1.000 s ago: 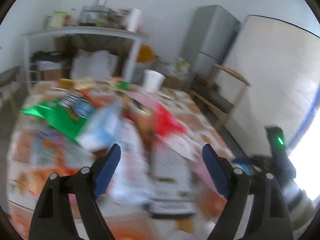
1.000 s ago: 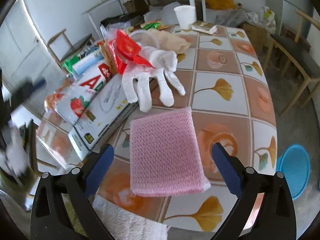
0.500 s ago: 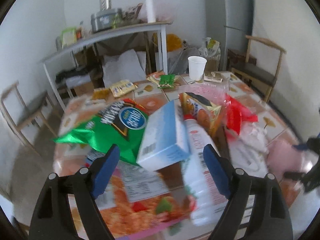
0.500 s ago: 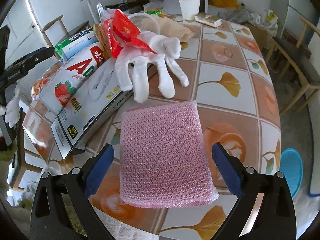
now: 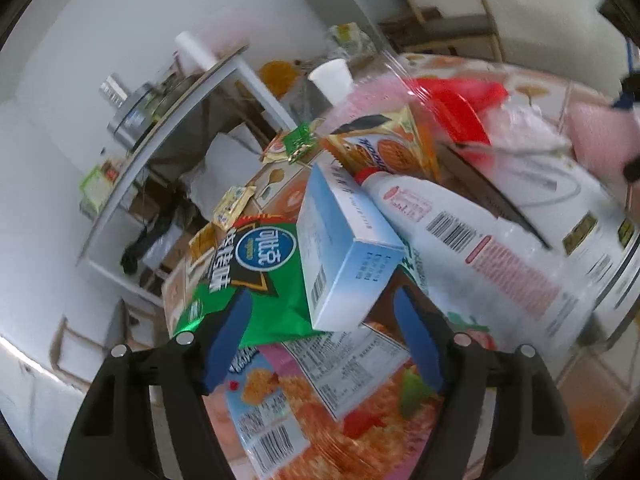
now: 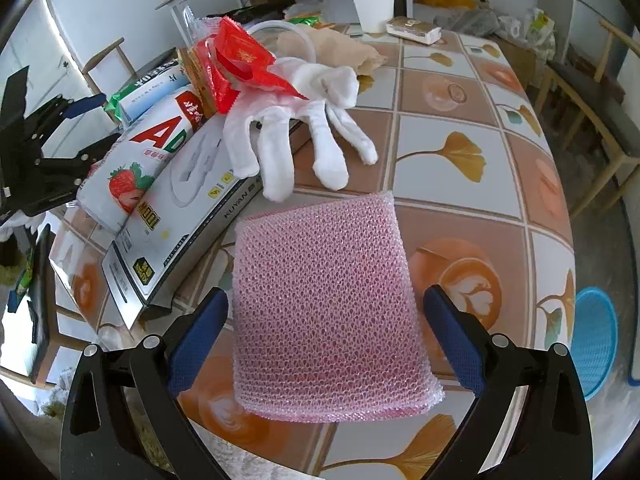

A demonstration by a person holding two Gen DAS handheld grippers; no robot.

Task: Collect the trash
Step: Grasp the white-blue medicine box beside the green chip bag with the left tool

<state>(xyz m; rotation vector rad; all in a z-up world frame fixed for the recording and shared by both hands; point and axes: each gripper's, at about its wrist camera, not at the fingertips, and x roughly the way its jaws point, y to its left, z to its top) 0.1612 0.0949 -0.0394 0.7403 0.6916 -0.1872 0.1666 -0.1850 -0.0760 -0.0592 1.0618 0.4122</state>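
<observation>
A pile of trash covers the tiled table (image 6: 452,168). My left gripper (image 5: 320,300) hangs low over the pile, its jaws closing. The lower corner of a light blue box (image 5: 344,248) lies between the fingers, and the pads do not press on it. Around the box lie a green chip bag (image 5: 256,276), a white strawberry pouch (image 5: 460,240) and an orange noodle packet (image 5: 320,392). My right gripper (image 6: 326,300) stands open astride a folded pink bubble wrap (image 6: 328,312), with both pads just clear of its edges. The left gripper (image 6: 60,128) also shows at the far left.
A white glove (image 6: 304,120), a red wrapper (image 6: 244,56) and a white cable carton (image 6: 188,216) lie beyond the bubble wrap. A paper cup (image 6: 374,0) stands at the far end. A wooden chair (image 6: 592,92) and a blue basket (image 6: 592,340) are off the table's right edge.
The left gripper has rolled and dropped towards the pile, so the blue box now sits between its narrower jaws. The right gripper has barely moved, and the bubble wrap looms slightly larger.
</observation>
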